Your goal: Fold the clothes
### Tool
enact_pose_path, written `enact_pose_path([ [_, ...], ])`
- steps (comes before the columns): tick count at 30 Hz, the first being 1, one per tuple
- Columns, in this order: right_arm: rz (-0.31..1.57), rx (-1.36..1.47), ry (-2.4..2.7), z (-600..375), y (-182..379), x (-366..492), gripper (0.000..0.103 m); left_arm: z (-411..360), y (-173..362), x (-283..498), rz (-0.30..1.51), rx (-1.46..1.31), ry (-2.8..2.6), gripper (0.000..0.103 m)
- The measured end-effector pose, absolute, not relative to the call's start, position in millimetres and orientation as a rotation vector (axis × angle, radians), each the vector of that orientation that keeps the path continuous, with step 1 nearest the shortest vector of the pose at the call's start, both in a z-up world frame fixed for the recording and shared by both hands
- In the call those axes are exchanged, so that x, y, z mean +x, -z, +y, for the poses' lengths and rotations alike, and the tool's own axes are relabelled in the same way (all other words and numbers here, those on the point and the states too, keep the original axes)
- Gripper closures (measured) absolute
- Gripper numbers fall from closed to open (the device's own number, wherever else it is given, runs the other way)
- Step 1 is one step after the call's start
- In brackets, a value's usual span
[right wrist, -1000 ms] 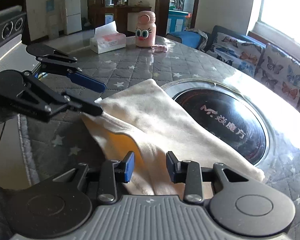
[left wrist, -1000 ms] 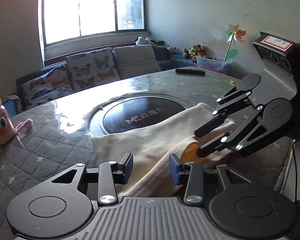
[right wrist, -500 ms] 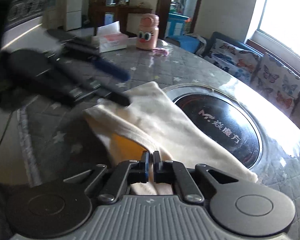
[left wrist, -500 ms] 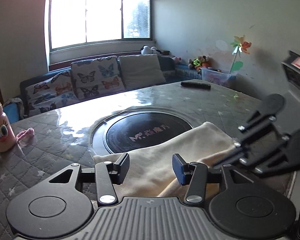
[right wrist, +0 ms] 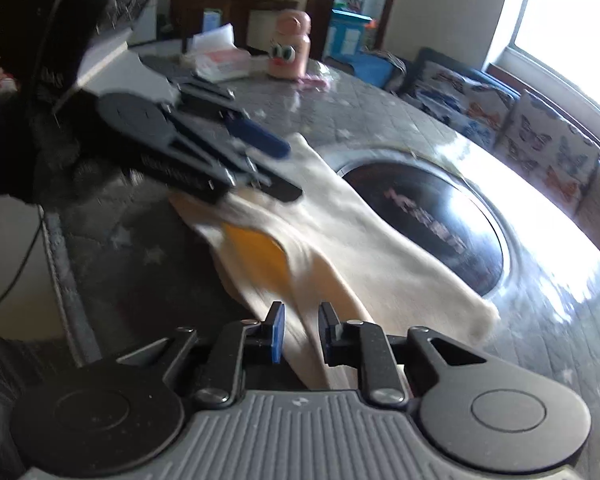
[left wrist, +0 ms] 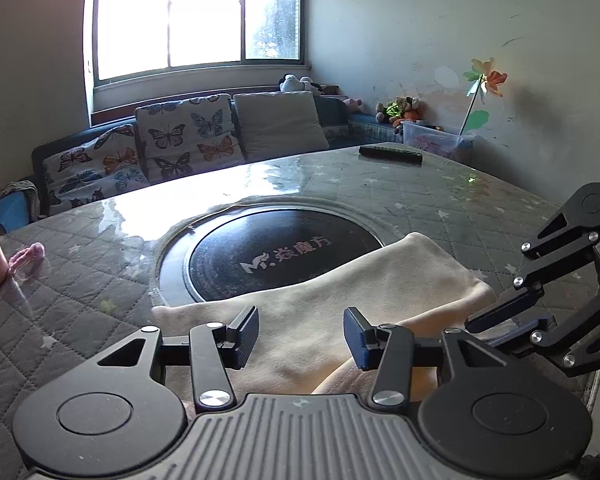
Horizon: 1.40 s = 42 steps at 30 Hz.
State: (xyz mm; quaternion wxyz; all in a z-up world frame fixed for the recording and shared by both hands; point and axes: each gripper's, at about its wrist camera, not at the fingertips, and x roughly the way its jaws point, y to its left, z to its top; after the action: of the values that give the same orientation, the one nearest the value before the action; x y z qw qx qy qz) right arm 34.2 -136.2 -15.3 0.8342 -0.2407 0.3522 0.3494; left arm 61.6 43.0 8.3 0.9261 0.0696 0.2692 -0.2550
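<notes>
A cream garment (left wrist: 340, 292) with an orange-yellow inner patch (right wrist: 256, 252) lies folded on the grey quilted table (left wrist: 80, 264), partly over the round black hotplate (left wrist: 276, 256). My left gripper (left wrist: 300, 336) is open and empty, hovering over the garment's near edge. My right gripper (right wrist: 300, 334) is partly open, with a fold of the garment (right wrist: 380, 264) running between its fingers. Each gripper shows in the other's view: the right (left wrist: 496, 330) at the garment's right end, the left (right wrist: 288, 172) over its far-left end.
A pink cartoon bottle (right wrist: 290, 46) and a tissue box (right wrist: 220, 60) stand at the table's far side. A black remote (left wrist: 390, 153) lies near the far edge. A sofa with butterfly cushions (left wrist: 184, 140) sits behind the table. The table edge (right wrist: 60, 256) is close on the left.
My right gripper shut on the garment fold half a second ago and has now opened partway. My left gripper has risen and shifted over the garment, staying open.
</notes>
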Motion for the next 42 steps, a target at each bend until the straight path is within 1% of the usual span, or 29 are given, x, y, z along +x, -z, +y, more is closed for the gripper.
enact_pose_path([
  [5,0.762,-0.507,-0.699,-150.4,15.3,29.0,0.085,33.5,-2.8,59.0,0.572,0.164,0.564,0.052],
  [9,0.762,-0.499,-0.681,-160.0,11.5,25.1,0.088,31.0,0.9,55.7,0.588,0.166,0.577,0.052],
  [10,0.761,-0.497,-0.677,-162.4,10.5,24.1,0.09,31.6,1.5,54.5,0.591,0.166,0.58,0.052],
  [11,0.761,-0.495,-0.672,-164.8,9.5,23.1,0.099,32.5,1.7,53.4,0.593,0.165,0.583,0.052],
  [12,0.761,-0.493,-0.668,-167.3,8.5,22.2,0.1,34.0,1.3,52.3,0.595,0.162,0.585,0.052],
  [19,0.76,-0.479,-0.636,-184.1,1.8,15.3,0.102,37.7,-3.8,51.4,0.581,0.16,0.589,0.052],
  [23,0.789,-0.482,-0.643,-187.1,4.7,12.7,0.101,33.9,-0.9,53.7,0.589,0.159,0.592,0.052],
  [26,0.816,-0.475,-0.668,-186.3,5.3,13.6,0.092,32.4,4.0,48.1,0.607,0.185,0.605,0.052],
  [28,0.801,-0.457,-0.675,-185.3,0.9,15.8,0.091,34.0,6.9,42.8,0.616,0.193,0.607,0.052],
  [31,0.778,-0.416,-0.671,-181.3,-0.7,24.9,0.084,39.1,11.0,36.1,0.637,0.184,0.604,0.052],
  [33,0.769,-0.388,-0.661,-177.1,2.4,33.2,0.065,42.5,13.4,32.3,0.65,0.177,0.605,0.052],
  [36,0.755,-0.345,-0.647,-170.8,6.9,45.6,0.061,46.3,14.7,27.2,0.664,0.171,0.608,0.051],
  [37,0.75,-0.331,-0.642,-168.7,8.4,49.7,0.058,47.5,14.9,25.4,0.668,0.171,0.61,0.051],
  [38,0.747,-0.317,-0.636,-166.7,11.1,54.0,0.046,48.6,14.5,24.0,0.67,0.174,0.61,0.05],
  [39,0.749,-0.303,-0.63,-165.3,15.6,57.7,0.042,49.5,13.5,22.7,0.67,0.174,0.611,0.05],
  [41,0.757,-0.278,-0.622,-164.6,23.5,62.0,0.042,52.0,10.7,21.2,0.665,0.17,0.61,0.049],
  [42,0.762,-0.265,-0.62,-166.2,25.2,62.7,0.037,52.7,8.1,21.7,0.657,0.165,0.607,0.046],
])
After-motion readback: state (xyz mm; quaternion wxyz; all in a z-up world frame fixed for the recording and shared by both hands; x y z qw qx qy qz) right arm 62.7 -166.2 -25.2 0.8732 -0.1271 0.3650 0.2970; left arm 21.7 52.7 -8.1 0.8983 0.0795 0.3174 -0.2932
